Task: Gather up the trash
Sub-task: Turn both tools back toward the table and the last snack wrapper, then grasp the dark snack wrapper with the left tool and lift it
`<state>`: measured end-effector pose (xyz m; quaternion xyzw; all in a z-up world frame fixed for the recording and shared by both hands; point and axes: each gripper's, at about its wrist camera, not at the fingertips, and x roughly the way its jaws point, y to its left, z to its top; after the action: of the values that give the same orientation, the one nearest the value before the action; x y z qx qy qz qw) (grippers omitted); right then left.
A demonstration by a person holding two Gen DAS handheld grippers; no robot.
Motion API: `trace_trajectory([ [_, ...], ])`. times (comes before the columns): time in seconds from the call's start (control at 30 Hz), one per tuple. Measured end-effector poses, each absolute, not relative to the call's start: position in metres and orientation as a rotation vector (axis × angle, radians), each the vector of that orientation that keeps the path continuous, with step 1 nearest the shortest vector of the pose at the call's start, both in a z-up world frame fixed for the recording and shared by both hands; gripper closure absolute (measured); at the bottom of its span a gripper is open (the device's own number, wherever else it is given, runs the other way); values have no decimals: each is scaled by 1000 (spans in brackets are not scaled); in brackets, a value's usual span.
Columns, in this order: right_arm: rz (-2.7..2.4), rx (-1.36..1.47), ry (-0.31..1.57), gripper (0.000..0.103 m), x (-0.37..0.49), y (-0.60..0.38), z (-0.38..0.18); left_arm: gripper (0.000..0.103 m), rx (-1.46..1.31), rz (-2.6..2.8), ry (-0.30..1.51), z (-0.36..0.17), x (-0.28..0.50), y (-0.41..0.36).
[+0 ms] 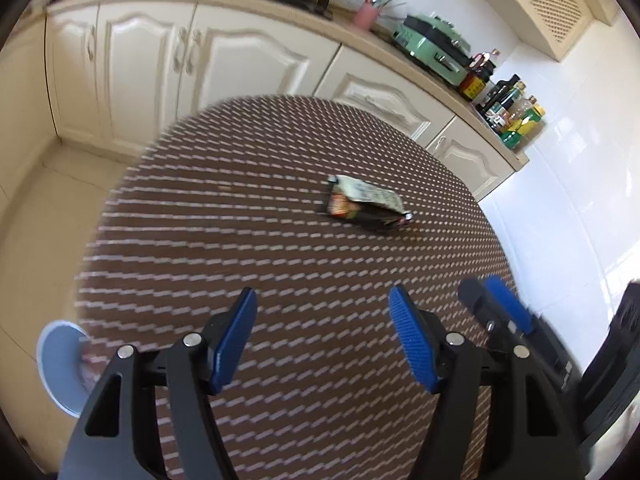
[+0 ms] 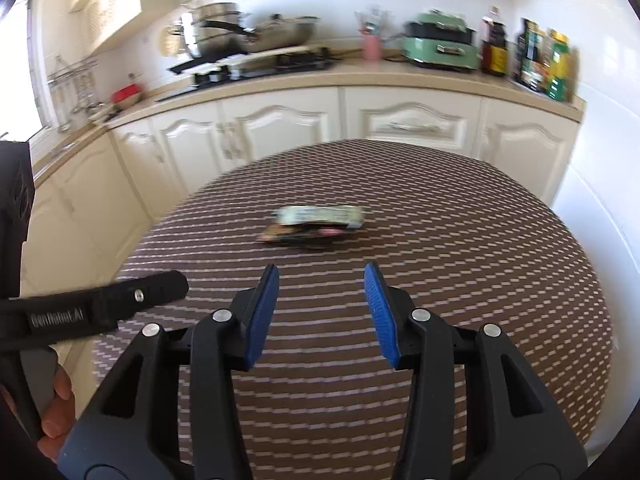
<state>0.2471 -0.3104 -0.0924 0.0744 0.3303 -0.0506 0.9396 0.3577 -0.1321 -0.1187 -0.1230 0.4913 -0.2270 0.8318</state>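
Observation:
A crumpled snack wrapper [image 1: 366, 202] lies on the round table with a brown woven cover [image 1: 240, 240]; it also shows in the right wrist view [image 2: 316, 222]. My left gripper [image 1: 322, 300] is open and empty, above the table's near side, well short of the wrapper. My right gripper [image 2: 320, 276] is open and empty, a short way in front of the wrapper. The right gripper also shows in the left wrist view [image 1: 496, 304] at the right. The left gripper's body [image 2: 112, 304] shows at the left of the right wrist view.
A light blue bin [image 1: 60, 364] stands on the floor at the table's left edge. Cream cabinets and a counter [image 2: 360, 76] run behind the table, holding pots, a green appliance [image 2: 440, 46] and bottles [image 2: 544, 64]. A white tiled wall is on the right.

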Motion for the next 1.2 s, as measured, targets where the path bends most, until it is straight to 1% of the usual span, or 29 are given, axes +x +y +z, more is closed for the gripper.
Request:
trace_trajectory([
  [0.2,-146,142,709,57,264,-341,-104,36,-318,-417,1109,-134,391,-173],
  [0.4,-144,117,718,55,280,-358,-109,36,-328,-355,1153,-149,420,-195],
  [0.57,-131,103,728,55,293,-363,-113,36,-321,-315,1137,-149,439,-207],
  [0.7,-125,105,729,54,298,-365,-113,36,-263,-290,1127,-149,445,-217],
  [0.8,-122,110,731,53,300,-366,-114,37,-168,-279,1109,-149,444,-233],
  [0.83,-122,111,732,53,300,-367,-115,46,-151,-275,1105,-149,446,-236],
  [0.87,-122,112,733,53,301,-367,-115,62,-130,-263,1098,-149,446,-237],
  [0.97,-119,116,734,52,301,-368,-116,76,-132,-278,1090,-150,447,-233],
  [1.0,-117,119,735,52,302,-367,-116,79,-131,-291,1089,-150,448,-232],
  [1.07,-114,120,736,52,303,-366,-116,90,-149,-319,1089,-151,447,-227],
  [1.2,-97,103,743,51,310,-359,-116,97,-178,-370,1087,-150,439,-210],
])
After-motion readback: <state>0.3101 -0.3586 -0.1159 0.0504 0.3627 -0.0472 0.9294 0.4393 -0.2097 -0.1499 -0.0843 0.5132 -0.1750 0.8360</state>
